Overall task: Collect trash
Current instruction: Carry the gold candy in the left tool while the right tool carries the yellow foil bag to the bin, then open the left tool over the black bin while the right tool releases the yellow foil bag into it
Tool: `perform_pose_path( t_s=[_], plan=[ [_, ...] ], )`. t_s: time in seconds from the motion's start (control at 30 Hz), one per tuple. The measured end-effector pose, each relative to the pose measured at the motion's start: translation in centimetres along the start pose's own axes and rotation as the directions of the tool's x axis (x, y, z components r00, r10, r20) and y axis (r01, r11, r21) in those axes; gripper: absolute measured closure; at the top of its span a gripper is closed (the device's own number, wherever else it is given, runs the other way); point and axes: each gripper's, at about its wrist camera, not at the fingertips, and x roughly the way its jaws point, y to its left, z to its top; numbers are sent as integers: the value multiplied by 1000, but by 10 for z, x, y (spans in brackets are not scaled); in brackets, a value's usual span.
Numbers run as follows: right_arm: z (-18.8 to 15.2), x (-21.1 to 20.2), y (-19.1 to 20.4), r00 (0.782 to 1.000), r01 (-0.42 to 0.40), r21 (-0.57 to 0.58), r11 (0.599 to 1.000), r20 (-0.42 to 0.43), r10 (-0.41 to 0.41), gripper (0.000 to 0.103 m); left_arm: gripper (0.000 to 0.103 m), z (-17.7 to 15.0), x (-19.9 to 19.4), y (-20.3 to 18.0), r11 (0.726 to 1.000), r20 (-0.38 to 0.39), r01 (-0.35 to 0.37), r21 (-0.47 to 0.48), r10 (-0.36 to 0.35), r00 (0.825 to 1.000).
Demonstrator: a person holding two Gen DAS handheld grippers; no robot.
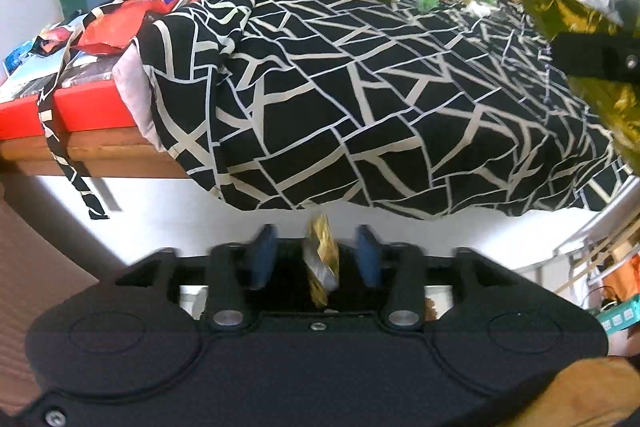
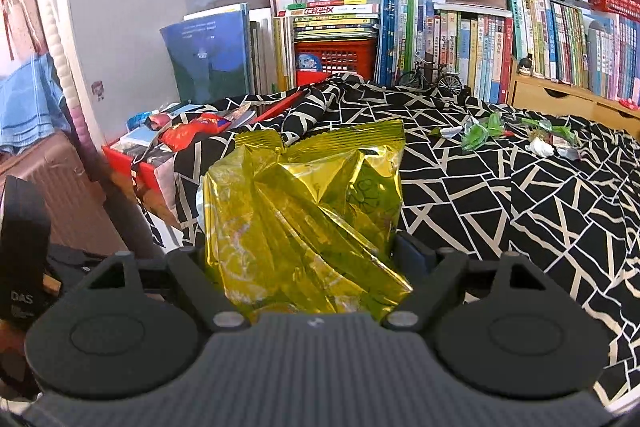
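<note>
Gold wrapper scrap (image 1: 321,261) — loose between left gripper (image 1: 316,253) jaws, parted; may drop astray. Yellow-green snack bag (image 2: 304,223) — apparently clamped in right gripper (image 2: 310,255), above patterned cloth (image 2: 520,203).

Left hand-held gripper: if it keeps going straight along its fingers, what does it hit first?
Probably the hanging edge of the black-and-white patterned cloth over the table, or the white panel just beneath it; depth is hard to judge. A small gold wrapper sits loose between the left hand-held gripper pads, which stand apart.
</note>
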Motion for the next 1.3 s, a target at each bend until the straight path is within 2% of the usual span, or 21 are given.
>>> perform_pose_path(
  t_s=[0.17,0.37,0.67,0.83,0.97,1.07,1.17,1.3],
  plan=[
    [-1,5,-1,1000,-3,2,1000,-16,3,20,34,1,6,3,998,2,-49,-46,49,999],
    [-7,22,3,997,-6,-10,1000,-81,5,19,22,-5,1,10,992,-5,-57,-116,57,998],
    [-17,46,28,985,-114,-48,992,-138,107,17,19,-25,-13,22,980,-41,-117,-162,111,993],
    [-25,59,38,972,-156,-62,986,-185,142,12,18,-33,-20,35,968,-61,-166,-187,158,986],
    [-22,70,44,970,-166,-69,984,-189,150,10,18,-38,-27,47,962,-78,-170,-214,157,985],
    [-19,80,49,963,-196,-50,979,-199,183,5,18,-40,-31,53,958,-85,-197,-210,183,979],
    [-17,90,56,962,-202,-51,978,-198,189,0,18,-41,-34,61,947,-94,-207,-246,189,977],
    [-16,101,63,957,-219,-66,974,-208,201,0,18,-41,-38,66,940,-98,-215,-264,196,976]
  ],
)
